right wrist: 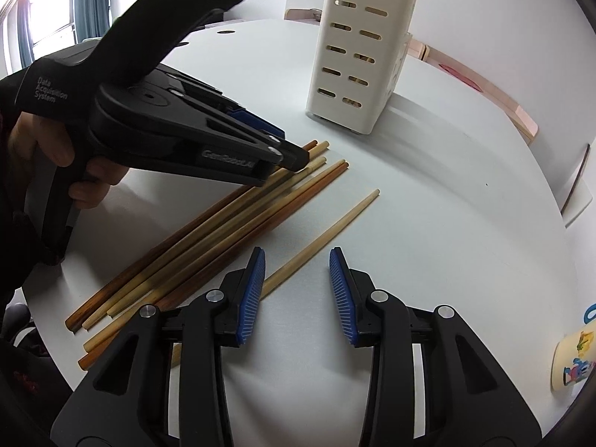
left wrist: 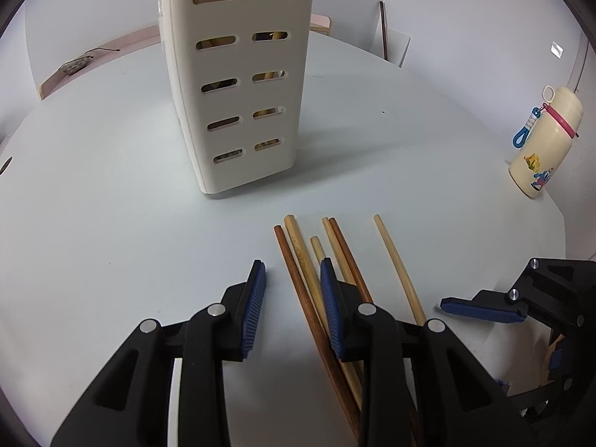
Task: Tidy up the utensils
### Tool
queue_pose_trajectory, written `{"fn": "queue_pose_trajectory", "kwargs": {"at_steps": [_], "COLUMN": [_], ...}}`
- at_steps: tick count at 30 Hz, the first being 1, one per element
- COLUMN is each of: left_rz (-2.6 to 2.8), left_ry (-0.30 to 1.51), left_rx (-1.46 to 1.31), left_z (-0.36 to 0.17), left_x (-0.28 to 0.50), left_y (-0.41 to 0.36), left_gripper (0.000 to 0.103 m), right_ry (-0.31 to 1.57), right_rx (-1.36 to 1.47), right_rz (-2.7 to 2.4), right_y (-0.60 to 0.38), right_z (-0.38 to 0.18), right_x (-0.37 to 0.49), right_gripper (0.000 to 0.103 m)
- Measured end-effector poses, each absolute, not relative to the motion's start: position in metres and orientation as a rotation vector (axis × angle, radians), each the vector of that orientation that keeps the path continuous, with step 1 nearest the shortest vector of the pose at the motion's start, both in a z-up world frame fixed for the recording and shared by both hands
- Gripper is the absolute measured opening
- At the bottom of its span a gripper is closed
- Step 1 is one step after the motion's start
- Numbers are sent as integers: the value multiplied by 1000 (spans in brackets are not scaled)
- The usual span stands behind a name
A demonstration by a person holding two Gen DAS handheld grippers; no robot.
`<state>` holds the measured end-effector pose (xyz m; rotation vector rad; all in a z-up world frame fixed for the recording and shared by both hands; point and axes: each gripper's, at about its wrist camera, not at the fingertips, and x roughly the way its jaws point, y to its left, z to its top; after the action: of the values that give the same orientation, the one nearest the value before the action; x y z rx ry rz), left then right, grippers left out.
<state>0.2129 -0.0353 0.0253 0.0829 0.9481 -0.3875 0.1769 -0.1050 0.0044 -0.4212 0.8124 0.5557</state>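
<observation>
Now we hold both grippers — left (left wrist: 292, 279), right (right wrist: 297, 266) — fingers wide, empty, over chopsticks (right wrist: 208, 231) on the desk (left wrist: 111, 205); holder (left wrist: 242, 85) beyond.

The holder's (left wrist: 238, 74) top and the bottle (right wrist: 571, 365) are cut off.

Left tongs (right wrist: 287, 156) read "Data Acquisition System", "GenRobot.AI".

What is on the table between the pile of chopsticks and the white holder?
Nothing: in both views bare table separates the chopsticks from the holder.
</observation>
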Motion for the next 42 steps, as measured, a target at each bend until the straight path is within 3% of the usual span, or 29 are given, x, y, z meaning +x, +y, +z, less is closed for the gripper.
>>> {"fn": "queue_pose_trajectory", "kwargs": {"at_steps": [9,28,42], "left_rz": [-404,-420,-370], "left_ry": [956,990,994], "left_rx": [72,0,165], "left_z": [26,29,29], "left_x": [213,223,217], "left_y": [-31,-19,-40], "left_gripper": [30,29,25], "right_ry": [834,925,943], "right_rx": [-400,-293,-319], "right_rz": [546,531,520], "right_y": [-112,-127,-125], "right_z": [3,5,4], "right_x": [194,225,228], "right_gripper": [19,16,16]}}
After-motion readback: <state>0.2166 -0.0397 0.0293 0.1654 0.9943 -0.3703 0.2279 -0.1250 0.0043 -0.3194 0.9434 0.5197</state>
